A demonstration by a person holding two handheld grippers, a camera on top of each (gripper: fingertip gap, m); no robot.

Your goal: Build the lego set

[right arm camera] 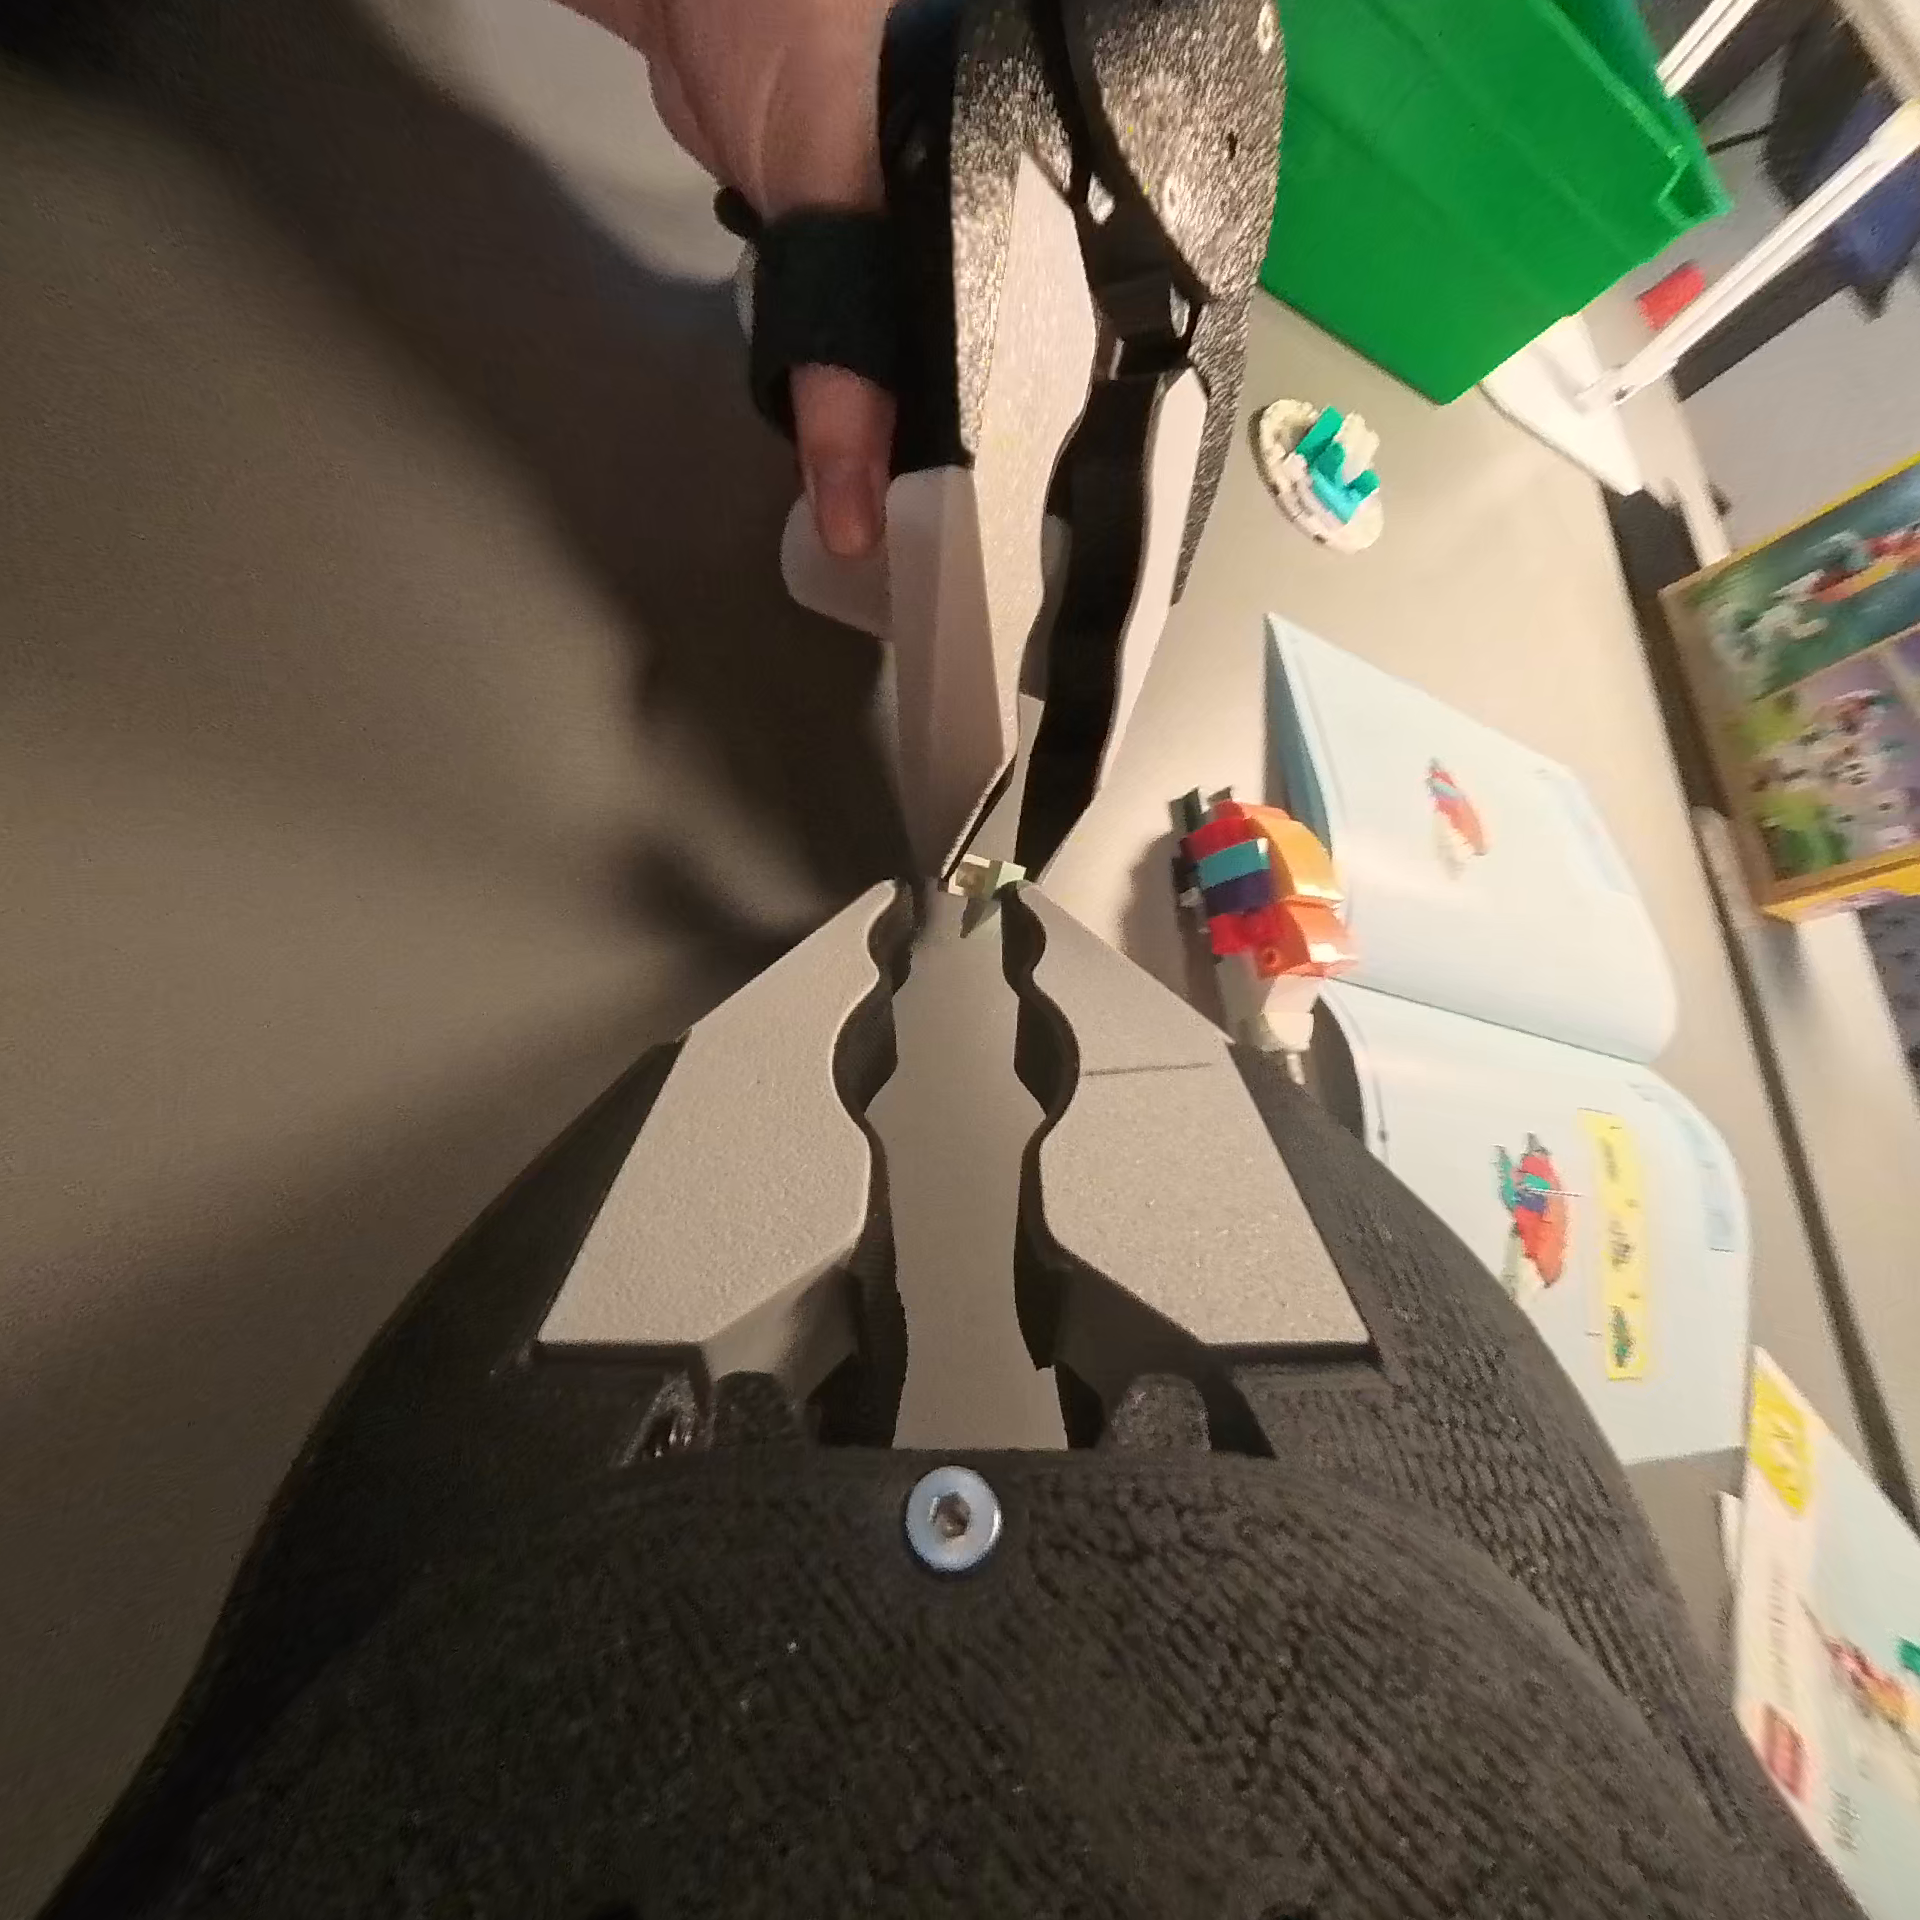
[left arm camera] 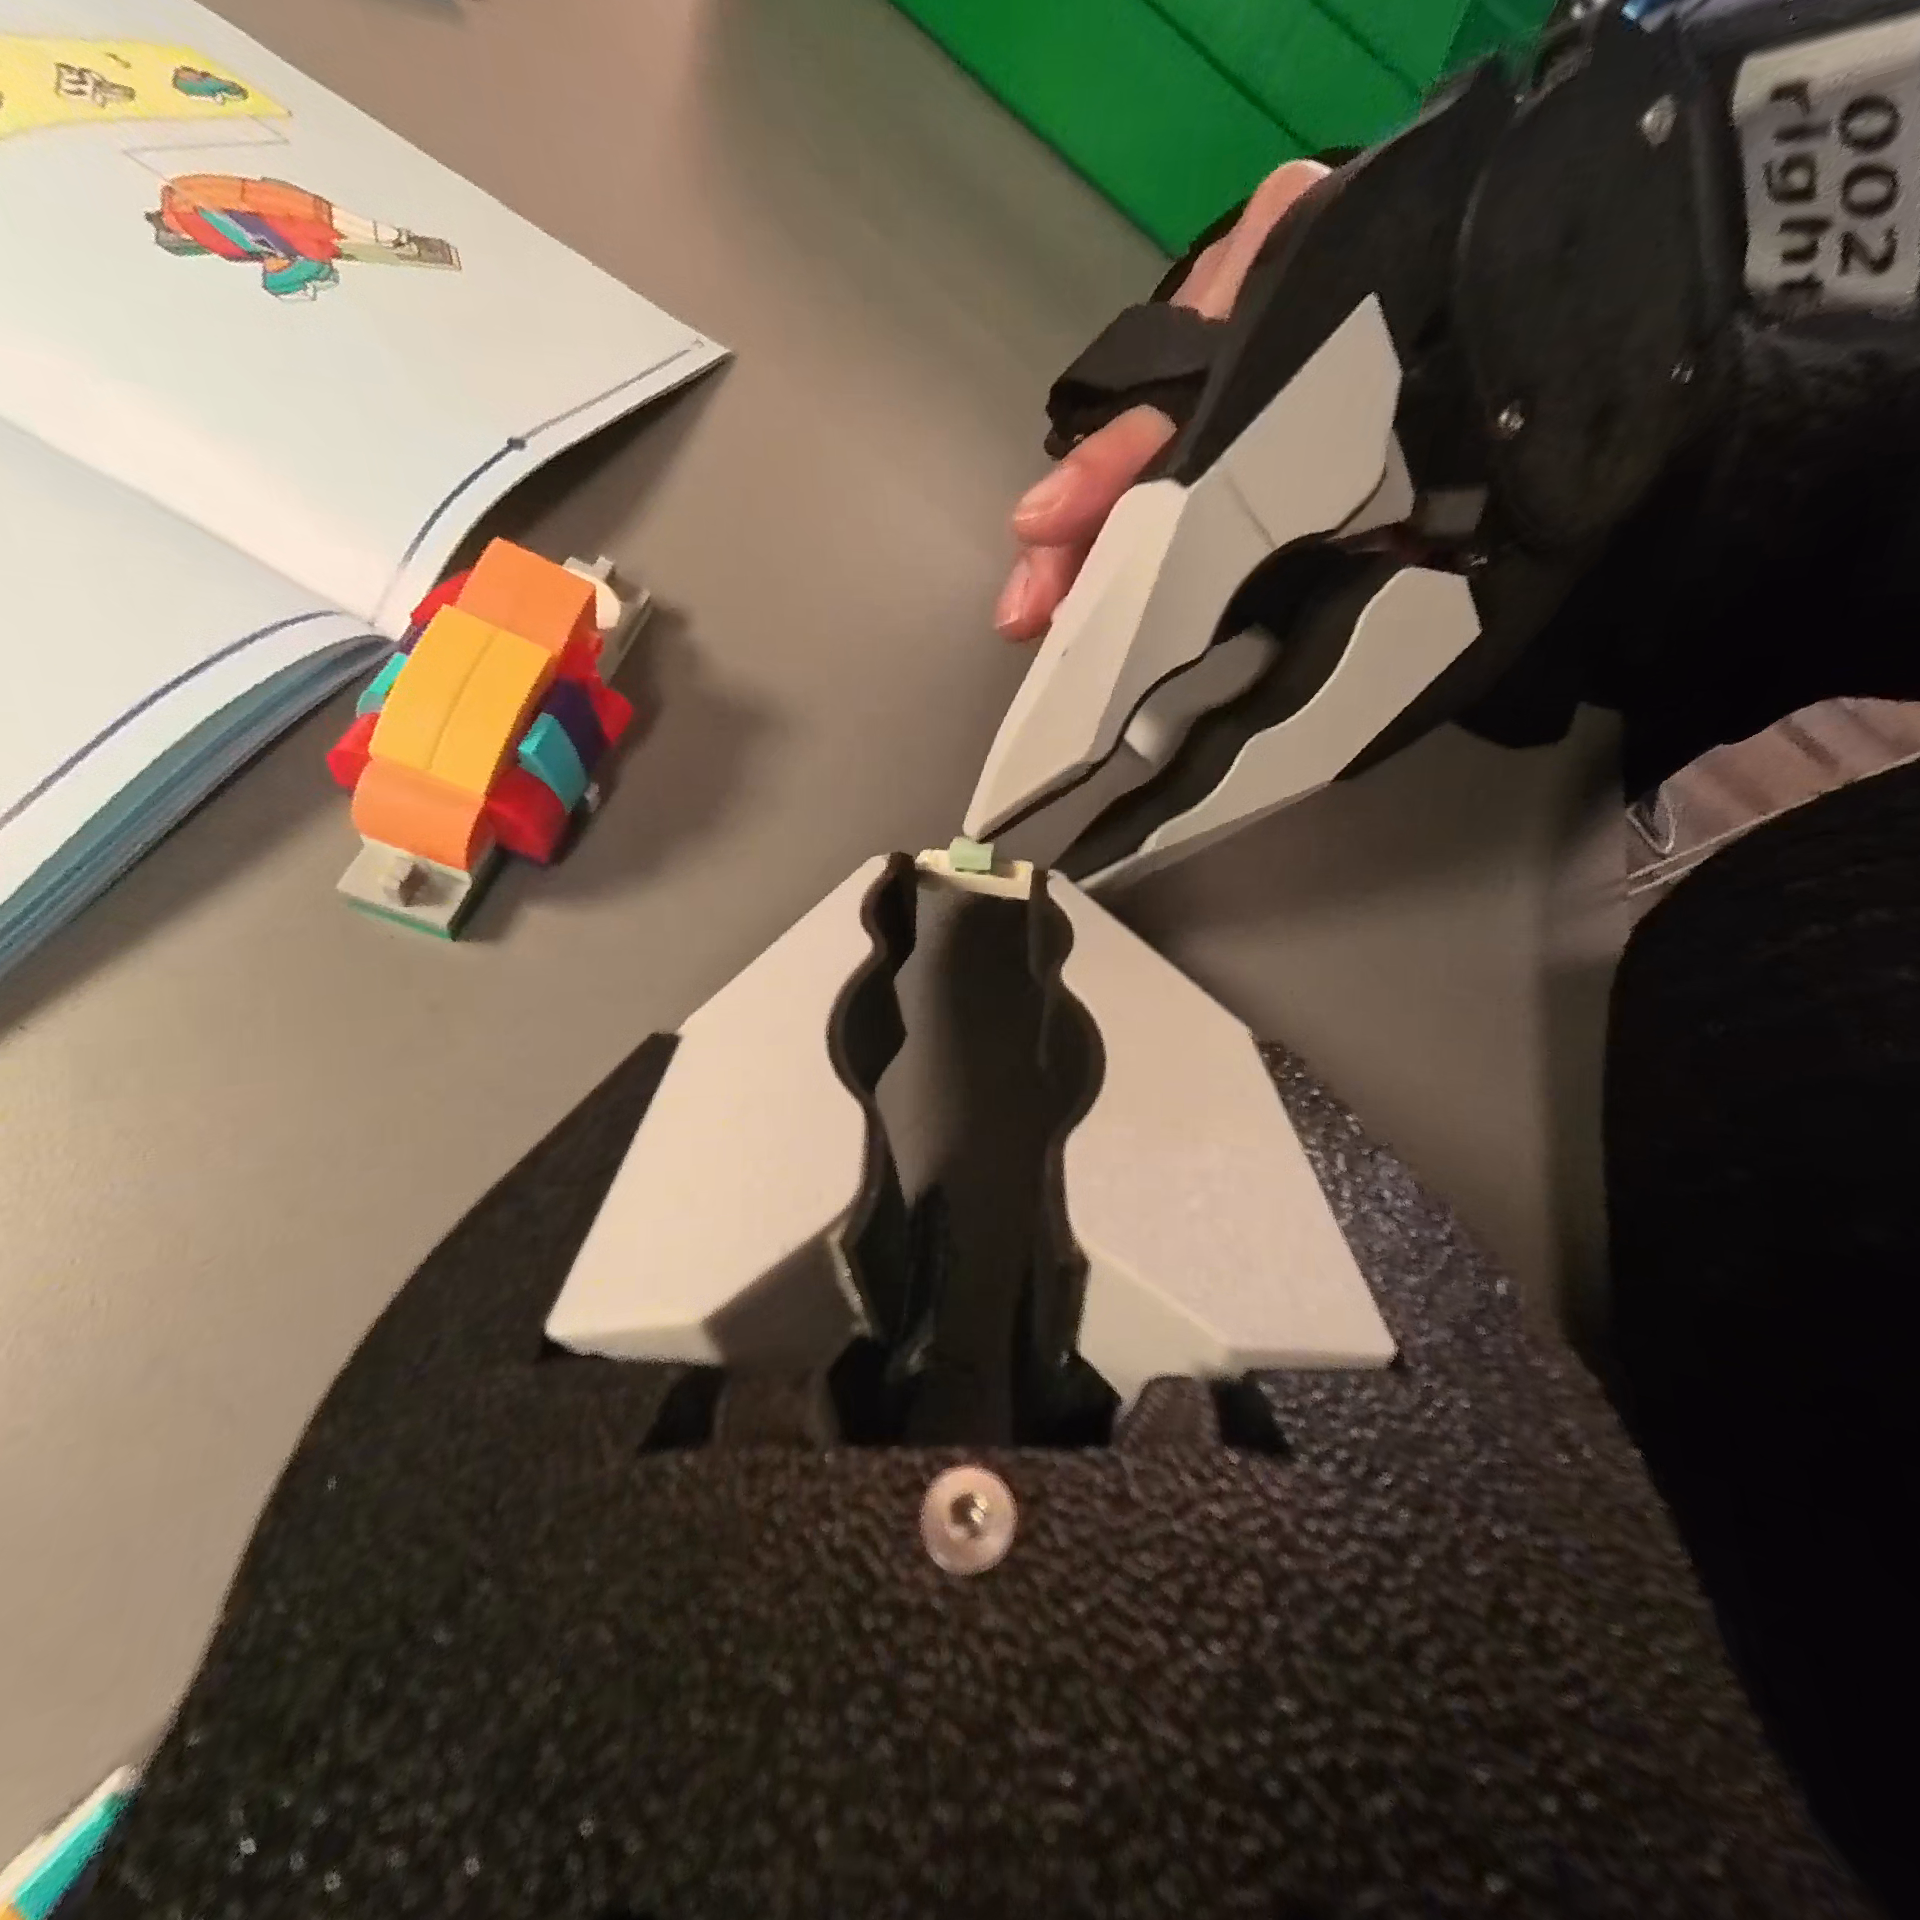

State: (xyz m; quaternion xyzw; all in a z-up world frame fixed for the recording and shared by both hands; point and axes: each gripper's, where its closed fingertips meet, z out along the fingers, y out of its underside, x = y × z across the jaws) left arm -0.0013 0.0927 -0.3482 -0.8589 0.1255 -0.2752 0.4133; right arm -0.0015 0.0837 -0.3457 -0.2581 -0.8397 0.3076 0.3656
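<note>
The left tongs (left arm camera: 971,868) are clenched on a small white piece (left arm camera: 982,878) at their very tips, held up above the grey table (left arm camera: 831,416). On top of that piece sits a tiny pale green piece (left arm camera: 975,854). The right tongs (left arm camera: 1023,836) come in from 2 o'clock in the left wrist view, tips meeting the green piece; whether they truly clamp it or only touch it I cannot tell, as the tips are nearly together and the piece is too small to judge. A hand (left arm camera: 1081,488) with a black strap grips the right tool.

In the right wrist view the two tools meet tip to tip at centre, the left tongs (right arm camera: 977,862) reaching down from 12 o'clock.

The half-built model (left arm camera: 478,717), orange, red and teal on a grey base, lies on the table at 10 o'clock in the left view, touching the edge of the open manual (left arm camera: 260,416). A green bin (right arm camera: 1455,187) stands at 1 o'clock in the right view, with a round white and teal assembly (right arm camera: 1325,473) just below it and a set box (right arm camera: 1808,707) at 3 o'clock.
</note>
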